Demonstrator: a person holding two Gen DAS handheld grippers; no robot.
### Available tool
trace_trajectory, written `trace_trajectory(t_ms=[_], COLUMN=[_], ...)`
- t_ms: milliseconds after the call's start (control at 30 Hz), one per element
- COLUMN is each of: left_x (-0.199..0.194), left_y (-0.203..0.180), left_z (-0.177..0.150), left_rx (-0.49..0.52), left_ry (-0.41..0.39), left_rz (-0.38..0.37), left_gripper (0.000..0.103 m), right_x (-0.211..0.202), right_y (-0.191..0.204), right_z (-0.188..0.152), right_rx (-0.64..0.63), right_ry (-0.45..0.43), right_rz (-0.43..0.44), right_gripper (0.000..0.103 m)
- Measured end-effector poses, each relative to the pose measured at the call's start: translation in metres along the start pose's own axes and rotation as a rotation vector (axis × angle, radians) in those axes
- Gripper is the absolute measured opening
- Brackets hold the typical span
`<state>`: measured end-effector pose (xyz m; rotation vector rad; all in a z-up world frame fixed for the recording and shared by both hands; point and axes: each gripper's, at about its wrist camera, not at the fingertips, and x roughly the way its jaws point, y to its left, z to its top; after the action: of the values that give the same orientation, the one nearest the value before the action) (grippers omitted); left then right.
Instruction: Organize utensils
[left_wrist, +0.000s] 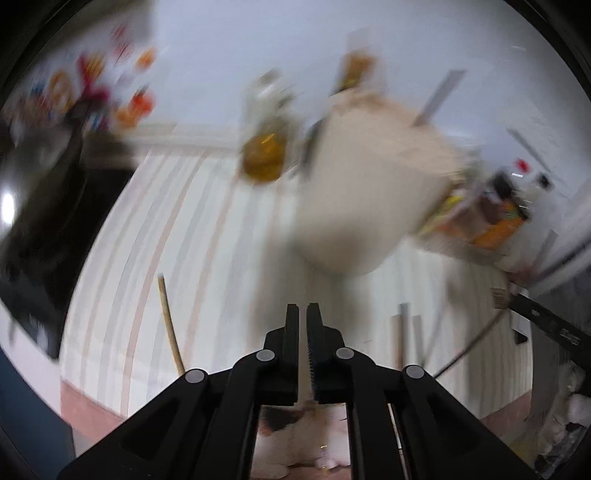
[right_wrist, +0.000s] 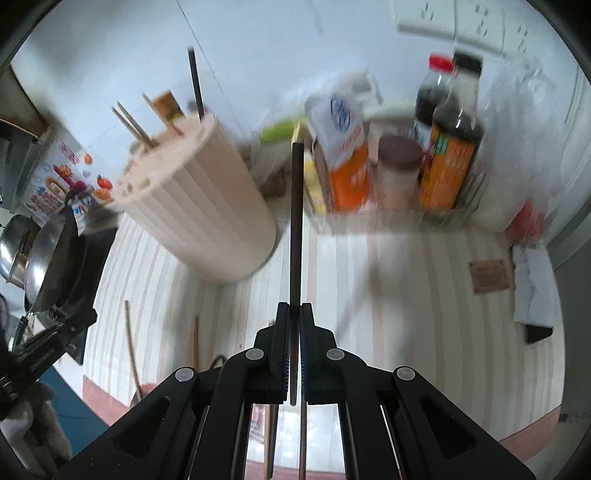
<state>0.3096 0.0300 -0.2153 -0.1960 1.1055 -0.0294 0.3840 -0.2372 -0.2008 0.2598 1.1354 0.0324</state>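
Note:
A cream ribbed utensil holder stands on the striped counter with several chopsticks and a dark stick in its top. It is blurred in the left wrist view. My right gripper is shut on a dark chopstick that points forward, just right of the holder. My left gripper is shut and holds nothing, close below the holder. A wooden chopstick lies on the counter to its left; more utensils lie to its right. Two wooden chopsticks lie at the front left in the right wrist view.
A clear tray at the back holds sauce bottles, a jar and packets. A wok sits on a stove at left. An oil bottle stands behind the holder. The counter's front edge is close.

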Motion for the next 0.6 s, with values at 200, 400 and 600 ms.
trace_trajectory(t_ms=[200,400,600], left_x=[0.052,0.073,0.074], left_y=[0.092,0.121,0.098], left_z=[-0.007,-0.004,-0.033], left_rx=[-0.254,-0.283,-0.249], left_ry=[0.123,0.148,0.144], left_rz=[0.088,0.199,0.25], left_gripper=[0.038,0.038,0.038], right_x=[0.036,0.068,0.104], right_y=[-0.016,-0.034,-0.041], right_z=[-0.003,0.002,-0.002], right_rx=[0.039,0.116,0.214], right_ry=[0.101,0.215,0.302], right_rz=[-0.004,-0.003,-0.014], right_gripper=[0.0,0.0,0.007])
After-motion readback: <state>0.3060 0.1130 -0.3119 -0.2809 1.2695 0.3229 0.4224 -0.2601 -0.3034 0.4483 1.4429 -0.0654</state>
